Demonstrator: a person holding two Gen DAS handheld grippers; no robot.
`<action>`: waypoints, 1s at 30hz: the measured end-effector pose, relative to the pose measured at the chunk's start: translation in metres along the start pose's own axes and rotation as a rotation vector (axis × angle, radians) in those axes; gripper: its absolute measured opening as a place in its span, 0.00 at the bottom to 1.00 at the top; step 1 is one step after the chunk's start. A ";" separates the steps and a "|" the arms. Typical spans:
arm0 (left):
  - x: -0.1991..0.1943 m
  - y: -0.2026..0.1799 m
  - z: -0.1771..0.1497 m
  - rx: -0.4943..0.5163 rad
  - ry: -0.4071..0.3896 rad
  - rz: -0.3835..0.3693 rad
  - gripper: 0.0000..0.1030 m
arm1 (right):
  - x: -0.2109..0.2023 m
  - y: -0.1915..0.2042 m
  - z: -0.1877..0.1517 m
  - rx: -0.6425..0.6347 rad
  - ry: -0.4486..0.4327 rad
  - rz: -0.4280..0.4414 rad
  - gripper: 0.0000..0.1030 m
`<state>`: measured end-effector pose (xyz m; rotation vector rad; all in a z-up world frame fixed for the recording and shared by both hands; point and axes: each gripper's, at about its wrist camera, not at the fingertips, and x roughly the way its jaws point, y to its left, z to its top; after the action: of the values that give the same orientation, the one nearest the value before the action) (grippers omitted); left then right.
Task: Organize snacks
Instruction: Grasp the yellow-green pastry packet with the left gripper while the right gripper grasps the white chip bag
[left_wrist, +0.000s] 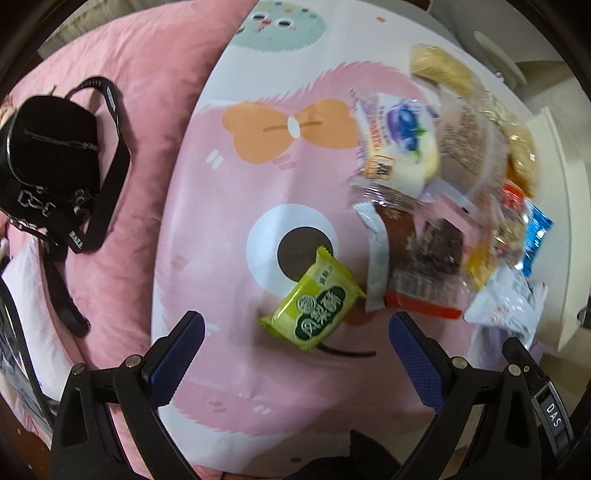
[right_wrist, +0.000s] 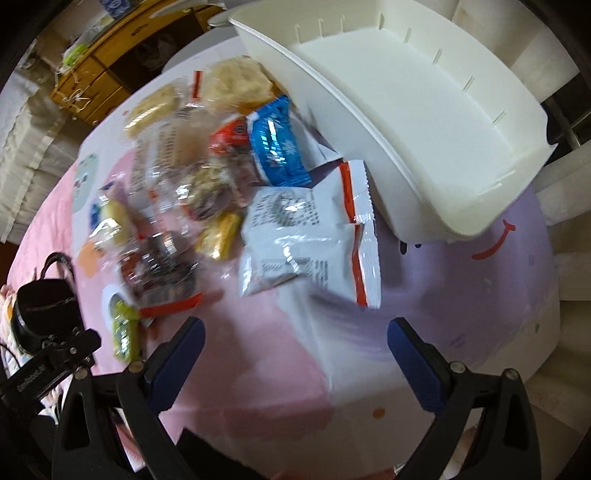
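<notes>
- left gripper (left_wrist: 295, 332) fingers spread wide, holding nothing, lined up on the green snack pack (left_wrist: 314, 301) lying alone on the bed (left_wrist: 207, 369).
- right gripper (right_wrist: 295, 332) likewise wide and bare, near the silver packets (right_wrist: 310, 236) beside the white bin (right_wrist: 406, 110) at the bed's edge.

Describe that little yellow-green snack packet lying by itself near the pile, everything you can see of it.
The yellow-green snack packet is a small pillow-shaped pouch of glossy wrapper with crimped ends and a dark green label bearing pale characters. It looks sealed and plump. It lies flat but angled on the pink cartoon bedspread, partly covering a printed eye, a little apart from the left edge of the snack pile. It lies just ahead of the open left hand-held gripper, which is not touching it.
</notes>
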<state>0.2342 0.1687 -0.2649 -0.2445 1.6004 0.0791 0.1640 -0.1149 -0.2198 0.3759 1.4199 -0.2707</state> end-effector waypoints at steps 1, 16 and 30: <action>0.006 0.000 0.002 -0.012 0.008 0.004 0.97 | 0.003 -0.001 0.002 0.007 -0.007 0.004 0.95; 0.047 0.002 0.012 -0.071 0.115 0.027 0.85 | 0.039 0.002 0.022 0.006 -0.117 -0.044 0.85; 0.045 -0.006 0.015 -0.049 0.061 0.063 0.34 | 0.033 0.005 0.023 -0.058 -0.105 -0.057 0.68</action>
<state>0.2492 0.1608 -0.3094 -0.2366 1.6683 0.1604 0.1912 -0.1185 -0.2497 0.2698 1.3334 -0.2908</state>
